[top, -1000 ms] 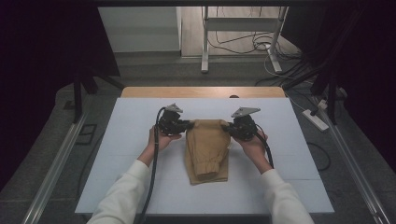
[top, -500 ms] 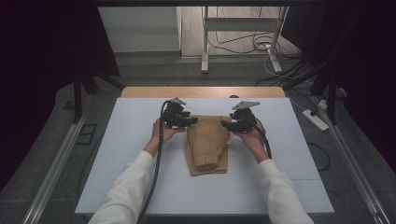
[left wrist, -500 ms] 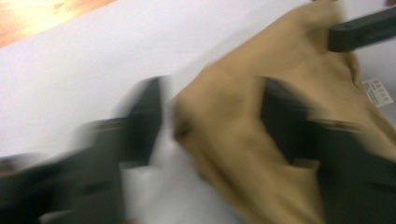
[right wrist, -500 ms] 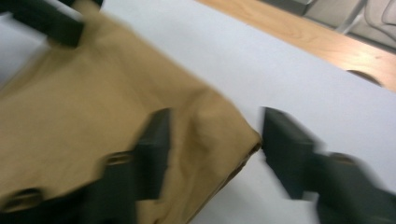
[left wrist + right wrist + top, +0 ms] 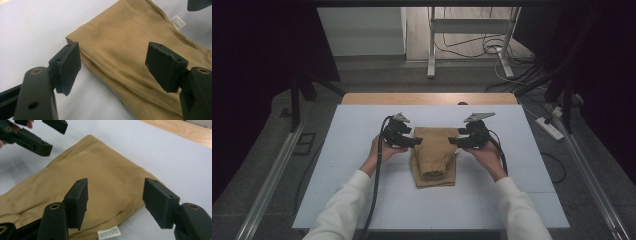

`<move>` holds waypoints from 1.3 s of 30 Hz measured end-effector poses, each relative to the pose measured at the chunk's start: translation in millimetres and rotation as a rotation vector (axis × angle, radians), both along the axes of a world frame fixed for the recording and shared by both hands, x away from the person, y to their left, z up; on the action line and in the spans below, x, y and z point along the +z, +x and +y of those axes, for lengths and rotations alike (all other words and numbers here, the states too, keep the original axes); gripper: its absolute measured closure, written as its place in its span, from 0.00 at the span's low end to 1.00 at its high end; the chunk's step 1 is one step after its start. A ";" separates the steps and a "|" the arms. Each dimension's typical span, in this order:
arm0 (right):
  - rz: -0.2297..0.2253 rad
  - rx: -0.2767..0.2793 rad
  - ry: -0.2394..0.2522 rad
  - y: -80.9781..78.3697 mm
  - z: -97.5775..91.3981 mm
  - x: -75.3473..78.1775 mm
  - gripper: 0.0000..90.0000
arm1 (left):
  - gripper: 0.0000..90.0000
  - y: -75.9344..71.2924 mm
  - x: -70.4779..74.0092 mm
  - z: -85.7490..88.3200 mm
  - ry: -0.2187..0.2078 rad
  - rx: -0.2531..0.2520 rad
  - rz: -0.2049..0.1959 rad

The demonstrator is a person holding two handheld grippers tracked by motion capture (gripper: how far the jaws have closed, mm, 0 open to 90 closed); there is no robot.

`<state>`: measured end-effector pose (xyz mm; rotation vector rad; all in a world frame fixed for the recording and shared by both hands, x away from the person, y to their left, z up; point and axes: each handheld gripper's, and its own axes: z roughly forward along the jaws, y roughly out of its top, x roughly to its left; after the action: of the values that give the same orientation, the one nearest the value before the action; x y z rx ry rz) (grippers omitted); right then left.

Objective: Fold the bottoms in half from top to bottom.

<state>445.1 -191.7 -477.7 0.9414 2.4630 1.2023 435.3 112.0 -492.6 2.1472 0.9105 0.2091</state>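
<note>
A folded tan garment [image 5: 434, 157] lies on the white table top [image 5: 337, 165], its far corners near both grippers. My left gripper [image 5: 416, 142] hovers at the garment's far left corner. Its jaws have just been opening, and the cloth [image 5: 125, 42] lies below the gap with neither pad touching it. My right gripper [image 5: 453, 142] stands open at the far right corner. Its jaws have also just opened, with the cloth [image 5: 100, 177] under them, not pressed. A white care label [image 5: 108, 233] sticks out at the garment's edge, and the label [image 5: 178, 21] also appears in the left gripper view.
The white top ends at a wooden strip [image 5: 429, 98] along the far side. Metal rails [image 5: 272, 175] run down both sides of the table. A stand's legs and cables [image 5: 472, 50] sit on the floor beyond. My left gripper [image 5: 32, 137] appears in the right gripper view.
Both grippers, shut on the garment's far edge a second ago, have let go and now stand open above it. The garment lies shorter and settled on the table.
</note>
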 end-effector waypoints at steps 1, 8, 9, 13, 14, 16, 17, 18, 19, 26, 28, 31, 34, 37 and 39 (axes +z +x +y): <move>0.000 0.001 -0.001 -1.7 -0.6 0.5 0.42 | 0.31 -1.9 1.8 1.7 -0.004 0.000 -0.005; -0.005 0.026 0.007 -15.4 -5.0 -1.2 0.43 | 0.32 -18.9 7.8 10.6 -0.020 -0.018 -0.023; -0.009 0.033 0.005 -17.2 -5.1 -2.5 0.43 | 0.32 -20.1 7.9 11.3 -0.017 -0.021 -0.024; -0.003 0.058 0.004 -20.0 -6.5 -4.5 0.43 | 0.32 -25.2 8.7 14.6 -0.016 -0.019 -0.034; 0.000 0.060 0.006 -20.5 -7.3 -4.5 0.43 | 0.32 -27.1 8.4 15.5 -0.018 -0.015 -0.037; 0.004 0.067 0.023 -22.3 -9.7 -4.7 0.43 | 0.32 -32.1 7.7 18.6 -0.023 -0.012 -0.036; 0.006 0.068 0.024 -23.2 -10.9 -4.8 0.42 | 0.32 -35.3 7.0 20.3 -0.025 -0.008 -0.038; 0.008 0.072 0.025 -24.1 -12.0 -5.2 0.42 | 0.32 -38.5 6.1 22.1 -0.030 -0.005 -0.038; 0.009 0.072 0.018 -25.5 -13.2 -5.3 0.42 | 0.32 -41.3 4.8 23.9 -0.029 -0.005 -0.038; 0.013 0.074 -0.025 -47.4 -21.6 -8.7 0.41 | 0.32 -67.0 -5.6 32.6 0.024 0.003 -0.025; 0.008 0.073 -0.034 -56.1 -25.7 -8.2 0.41 | 0.32 -76.8 -6.6 36.2 0.029 0.005 -0.030; 0.017 0.074 -0.012 -66.7 -34.6 -8.3 0.40 | 0.32 -89.1 -8.6 41.9 0.044 0.001 -0.025; 0.015 0.075 -0.023 -74.6 -41.2 -11.3 0.40 | 0.31 -99.5 -10.0 50.0 0.040 0.007 -0.018; 0.019 0.069 -0.034 -80.3 -49.3 -14.3 0.39 | 0.31 -108.2 -11.0 57.2 0.034 0.018 -0.015; 0.023 0.057 -0.029 -84.0 -54.8 -15.5 0.39 | 0.31 -113.1 -11.2 61.8 0.029 0.026 -0.015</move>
<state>361.1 -246.5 -493.2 0.8880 2.5346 1.1762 322.2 173.7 -503.8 2.1590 0.9328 0.2523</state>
